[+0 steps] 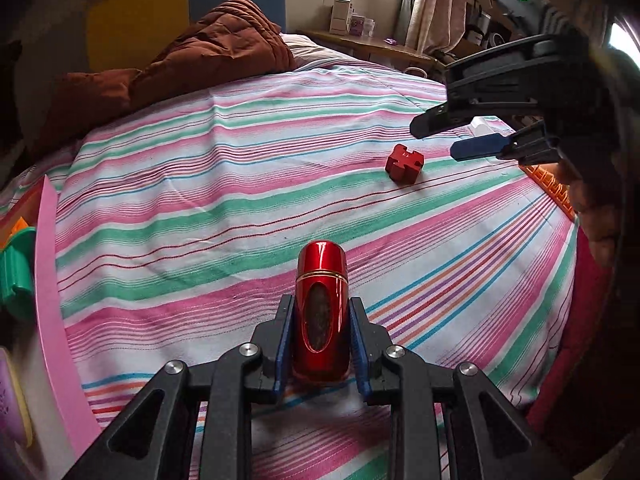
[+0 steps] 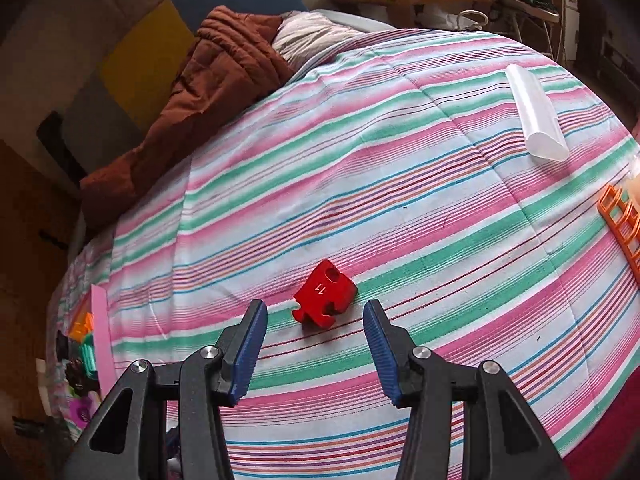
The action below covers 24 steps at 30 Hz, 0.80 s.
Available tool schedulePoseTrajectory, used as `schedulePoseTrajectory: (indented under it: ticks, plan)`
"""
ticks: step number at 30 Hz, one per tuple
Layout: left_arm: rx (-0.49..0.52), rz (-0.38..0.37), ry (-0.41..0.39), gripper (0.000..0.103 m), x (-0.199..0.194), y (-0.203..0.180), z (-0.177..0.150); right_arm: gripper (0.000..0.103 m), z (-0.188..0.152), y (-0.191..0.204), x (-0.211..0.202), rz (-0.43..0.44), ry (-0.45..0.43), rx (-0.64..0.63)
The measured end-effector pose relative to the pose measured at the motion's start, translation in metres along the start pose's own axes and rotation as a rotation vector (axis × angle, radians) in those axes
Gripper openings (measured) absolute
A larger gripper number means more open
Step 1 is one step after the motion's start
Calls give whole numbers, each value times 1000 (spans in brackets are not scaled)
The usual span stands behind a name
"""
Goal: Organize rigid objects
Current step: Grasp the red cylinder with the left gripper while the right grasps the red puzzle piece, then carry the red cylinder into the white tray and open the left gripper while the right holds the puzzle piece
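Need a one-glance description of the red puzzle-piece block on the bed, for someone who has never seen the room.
Start at the striped bedspread with pink, green and white bands. Near its middle, just ahead of the open right hand-held gripper, lies the red block. It is flat, cut with jigsaw knobs and notches and marked with a white number, unlike the glossy red cylinder clamped in the left hand-held gripper or the white tube further off.
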<state>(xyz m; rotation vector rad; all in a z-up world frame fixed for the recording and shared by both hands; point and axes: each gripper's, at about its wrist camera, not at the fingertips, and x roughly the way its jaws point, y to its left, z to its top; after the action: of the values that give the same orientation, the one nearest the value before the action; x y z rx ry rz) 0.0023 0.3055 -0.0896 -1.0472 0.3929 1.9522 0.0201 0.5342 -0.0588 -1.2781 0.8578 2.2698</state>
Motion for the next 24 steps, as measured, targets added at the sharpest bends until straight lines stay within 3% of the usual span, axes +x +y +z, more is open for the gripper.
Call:
schedulePoseTrajectory:
  ticks: [3, 8, 9, 11, 14, 18, 24]
  plan:
    - [-8, -7, -11, 27, -2, 2, -3, 50, 8, 6, 19, -49, 55, -52]
    - [-21, -16, -27, 27, -4, 6, -7, 52, 16, 7, 48, -59, 118, -26]
    - [-22, -15, -30, 27, -4, 6, -7, 57, 16, 9, 52, -62, 120, -38]
    - [-19, -13, -34, 27, -5, 5, -8, 58, 16, 20, 56, -99, 102, -119]
    - [-21, -14, -38, 27, -6, 5, -11, 35, 8, 37, 60, -213, 88, -253]
    - [-23, -6, -44, 27, -7, 3, -13, 35, 1, 43, 60, -195, 97, -302]
    - [-14, 6, -44, 28, -9, 1, -15, 38, 3, 35, 62, -151, 108, -271]
